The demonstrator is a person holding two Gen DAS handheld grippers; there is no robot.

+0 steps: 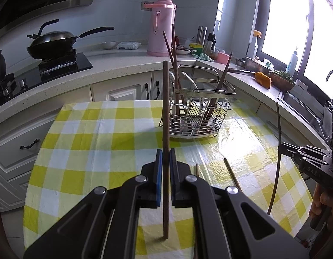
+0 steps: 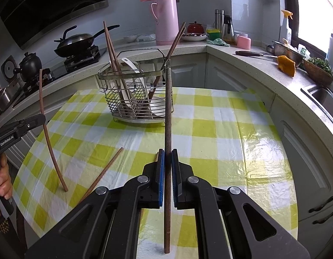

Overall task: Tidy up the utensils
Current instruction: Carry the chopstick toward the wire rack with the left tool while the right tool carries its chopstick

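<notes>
My left gripper [image 1: 165,157] is shut on a brown chopstick [image 1: 165,108]. It stands upright with its lower end on the yellow checked tablecloth [image 1: 91,142]. My right gripper [image 2: 167,157] is shut on a second upright chopstick [image 2: 168,112], also tip-down on the cloth. Each gripper shows in the other's view: the right gripper [image 1: 281,147] at the far right, the left gripper [image 2: 42,118] at the far left. At the table's far side, a wire basket [image 1: 209,92] [image 2: 123,72] holds several chopsticks and white spoons. Two loose chopsticks [image 1: 232,173] [image 2: 104,172] lie on the cloth between the grippers.
A curved counter wraps around behind the table. On it are a pink thermos [image 1: 161,26], a wok [image 1: 52,43] on the stove, bottles, a knife [image 2: 252,54] and an orange cloth [image 2: 286,64]. A sink [image 2: 321,95] lies at the right. A person's hand [image 2: 2,183] grips the left handle.
</notes>
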